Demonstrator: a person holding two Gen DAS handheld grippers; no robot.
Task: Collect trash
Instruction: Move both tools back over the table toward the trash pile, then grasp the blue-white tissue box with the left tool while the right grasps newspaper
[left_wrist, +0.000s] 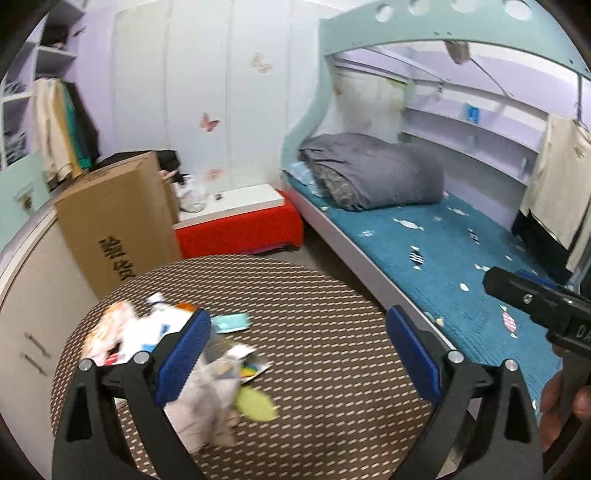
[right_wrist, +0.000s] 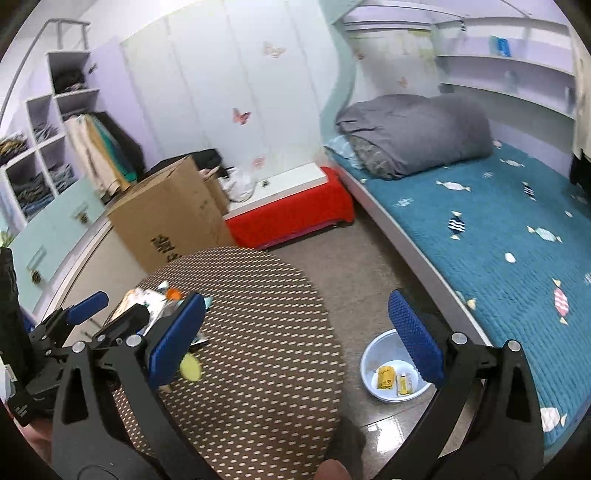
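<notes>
A: Left wrist view first. Left gripper is spread wide, nothing held, hanging over the round table. Trash sits on the table's left half: a white printed wrapper at the left, a teal packet beyond it, a crumpled paper wad nearest, just right of the left finger, and a yellow-green scrap touching the wad. The right gripper shows only as a black body at the right edge.

B: How will it handle?

A: My guess is light, soft and crushable, nothing fragile. The wad is bulky, so pinch across its middle. The flat foil-like packets look slick; take them by a raised edge or corner, not flat.

B: Right wrist view?

A: Right gripper is also wide apart and empty, above the table's right side. The left gripper is at the left over the wrappers; from here I can't tell its opening. A white basin is on the floor between table and bed, with two yellow packets already in it. Likely the drop point.
</notes>
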